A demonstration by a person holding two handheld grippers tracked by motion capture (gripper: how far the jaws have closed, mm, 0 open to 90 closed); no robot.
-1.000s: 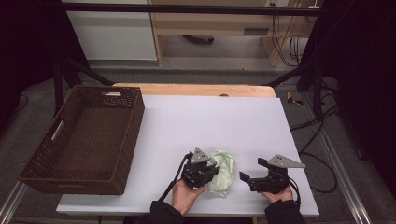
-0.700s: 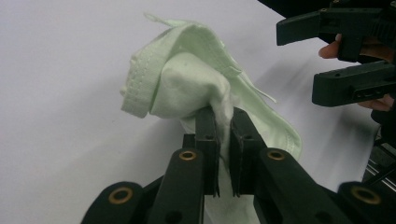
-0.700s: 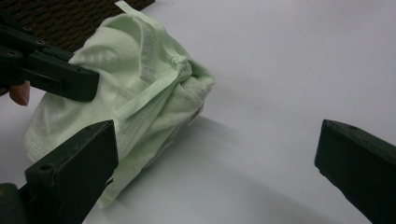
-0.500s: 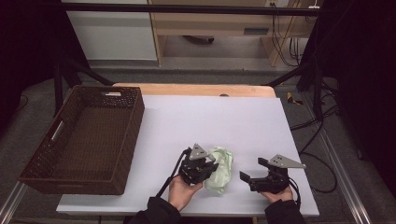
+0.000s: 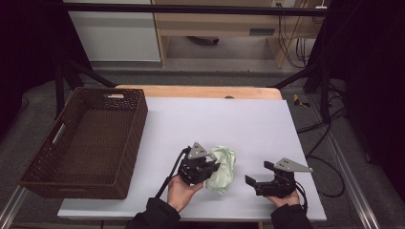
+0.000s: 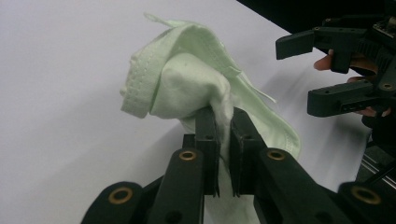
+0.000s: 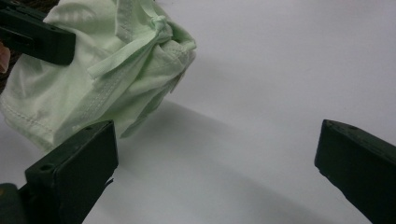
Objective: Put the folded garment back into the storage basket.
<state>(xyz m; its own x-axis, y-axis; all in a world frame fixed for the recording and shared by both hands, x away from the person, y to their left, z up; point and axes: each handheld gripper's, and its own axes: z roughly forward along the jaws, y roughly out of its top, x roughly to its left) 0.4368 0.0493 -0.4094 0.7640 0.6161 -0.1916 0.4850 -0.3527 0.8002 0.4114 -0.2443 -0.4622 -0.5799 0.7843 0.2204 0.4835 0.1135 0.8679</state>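
Observation:
A crumpled pale green cloth (image 5: 223, 168) with stitched seams lies bunched on the white table near its front edge. My left gripper (image 5: 210, 168) is shut on a fold of this cloth (image 6: 187, 88), pinching it between both pads and lifting it a little off the surface. To the right, my right gripper (image 5: 258, 177) stands open above the table, jaws wide apart with nothing between them. In the right gripper view the cloth (image 7: 102, 70) hangs just beyond the left jaw, not touching it.
A dark brown wicker basket (image 5: 47, 169) stands empty at the table's left side. The white tabletop (image 5: 224, 119) stretches behind the grippers to a wooden back edge (image 5: 200, 90). Cables trail at the right, off the table.
My left gripper has risen slightly with the green cloth, pulling it up and a little leftward. The right gripper has stayed where it was.

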